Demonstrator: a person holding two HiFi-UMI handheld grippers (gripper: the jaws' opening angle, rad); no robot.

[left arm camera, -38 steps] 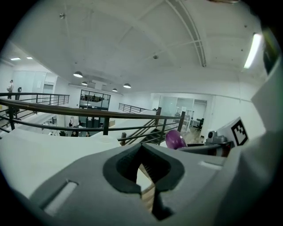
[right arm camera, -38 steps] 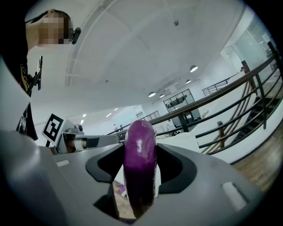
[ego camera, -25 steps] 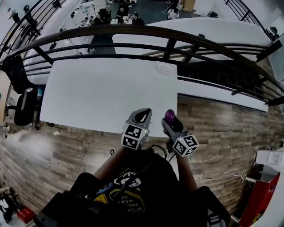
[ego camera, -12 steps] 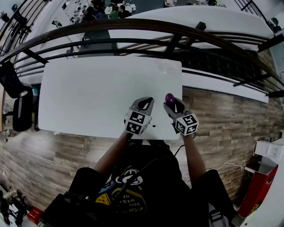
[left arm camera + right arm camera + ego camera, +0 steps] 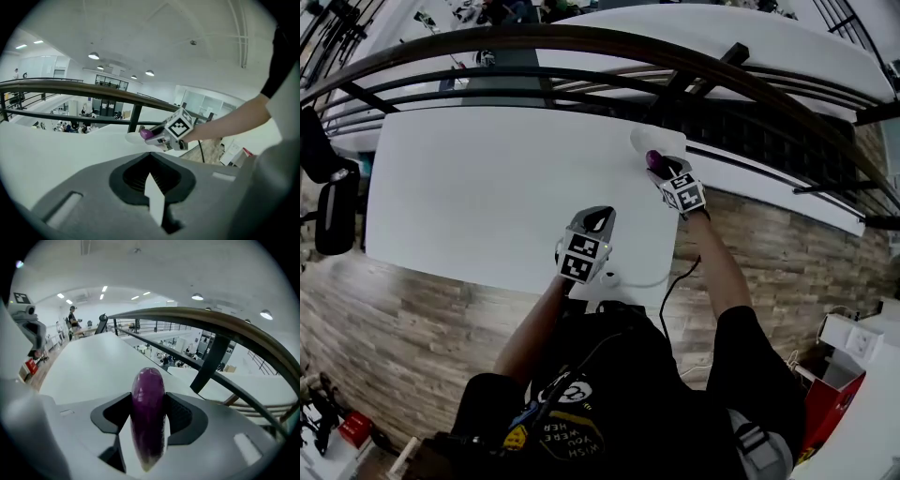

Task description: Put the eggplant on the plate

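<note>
The plate (image 5: 643,141) sits at the far right corner of the white desk (image 5: 487,197), with the dark railing (image 5: 581,42) running just beyond it. The right tongs (image 5: 664,170) reach in from the plate's near side, closed on the eggplant (image 5: 653,160). In the right gripper view the purple eggplant lies lengthwise between the two dark pads (image 5: 180,416). Both pads press on its flanks, and its rounded end sticks out past the tips. In the head view that end overlaps the plate's near rim. The left gripper view shows it just over the plate's edge, but whether it touches the plate cannot be told. The bare forearm (image 5: 717,267) behind these tongs stretches away from the plate toward the person in the black shirt.

The left tongs (image 5: 600,217) are well apart from the plate, nearer the person and to the plate's left, over the desk close to its near edge. Their jaws stand together at the tips, with nothing between them. A small white round object (image 5: 609,278) lies on the desk just past the left tongs, on the side away from the plate. A black office chair (image 5: 333,216) stands on the wood floor, far to the plate's left beyond the desk's other end.
</note>
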